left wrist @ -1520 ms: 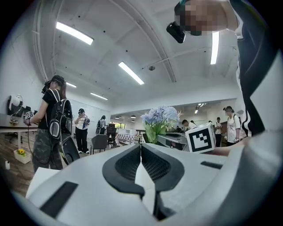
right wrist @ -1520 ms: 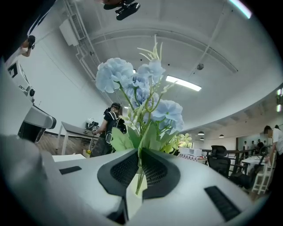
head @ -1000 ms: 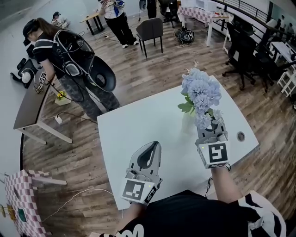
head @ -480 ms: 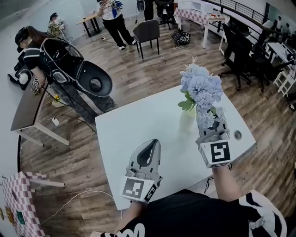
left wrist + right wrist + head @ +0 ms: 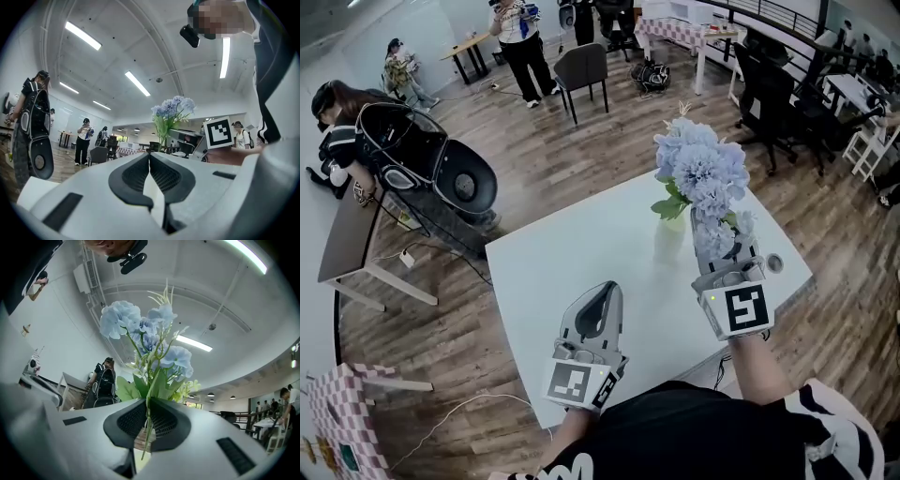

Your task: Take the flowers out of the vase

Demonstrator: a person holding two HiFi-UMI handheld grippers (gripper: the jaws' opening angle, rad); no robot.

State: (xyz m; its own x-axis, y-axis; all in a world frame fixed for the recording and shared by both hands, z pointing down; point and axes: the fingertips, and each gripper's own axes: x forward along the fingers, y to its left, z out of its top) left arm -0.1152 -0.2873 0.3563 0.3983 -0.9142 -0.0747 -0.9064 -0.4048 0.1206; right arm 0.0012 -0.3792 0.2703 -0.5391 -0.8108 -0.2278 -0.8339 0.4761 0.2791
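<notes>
Head view, and the right tongs (image 5: pixel 719 262) are holding the blue flowers (image 5: pixel 698 173) up over the far right part of the white bench (image 5: pixel 572 272). The blooms are sitting high above the marker cube, with green leaves spreading out just over the pale vase (image 5: pixel 668 240). That vase is standing upright on the bench, just to the left of the right tongs. Whether the stems are clear of its mouth, this angle is not showing.

In the right gripper view the dark pads are pressing together on a thin green stem (image 5: pixel 147 432). Its lower end is hanging just below them, and the flower heads are fanning out above.

The left tongs (image 5: pixel 605 292) are hovering over the near side of the bench, well apart from the vase. In the left gripper view their jaws are meeting at the tips with nothing between them.

Beyond the bench, a person (image 5: pixel 520 42) is standing by a dark chair (image 5: pixel 584 73) on the wood floor.
</notes>
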